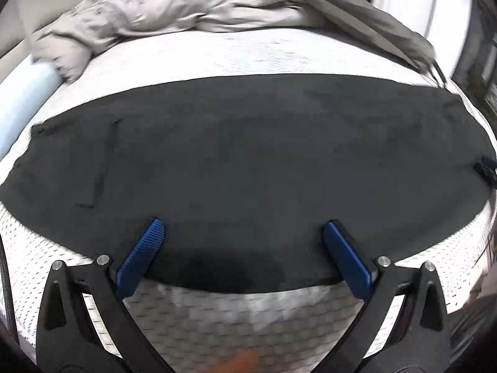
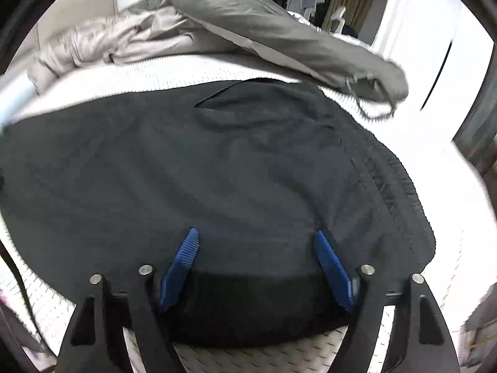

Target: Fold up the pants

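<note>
Black pants [image 1: 248, 155] lie spread flat across the white mattress [image 1: 217, 59], running from left to right. My left gripper [image 1: 243, 222] hangs over their near edge, open wide, with only flat cloth below the blue pads [image 1: 146, 248]. In the right wrist view the pants [image 2: 217, 171] show their ribbed waistband [image 2: 397, 183] at the right. My right gripper [image 2: 257, 232] is open above the near edge by the waist end, gripping nothing. A small blue and black part [image 1: 486, 168] at the right edge of the left wrist view may be the right gripper.
A crumpled grey duvet [image 1: 174, 6] is bunched along the far side of the bed, and one grey corner [image 2: 357, 71] with a cord hangs near the pants' far right end. The mattress's near edge [image 1: 236, 317] lies just below the grippers. A pale wall [image 2: 419, 46] stands at the right.
</note>
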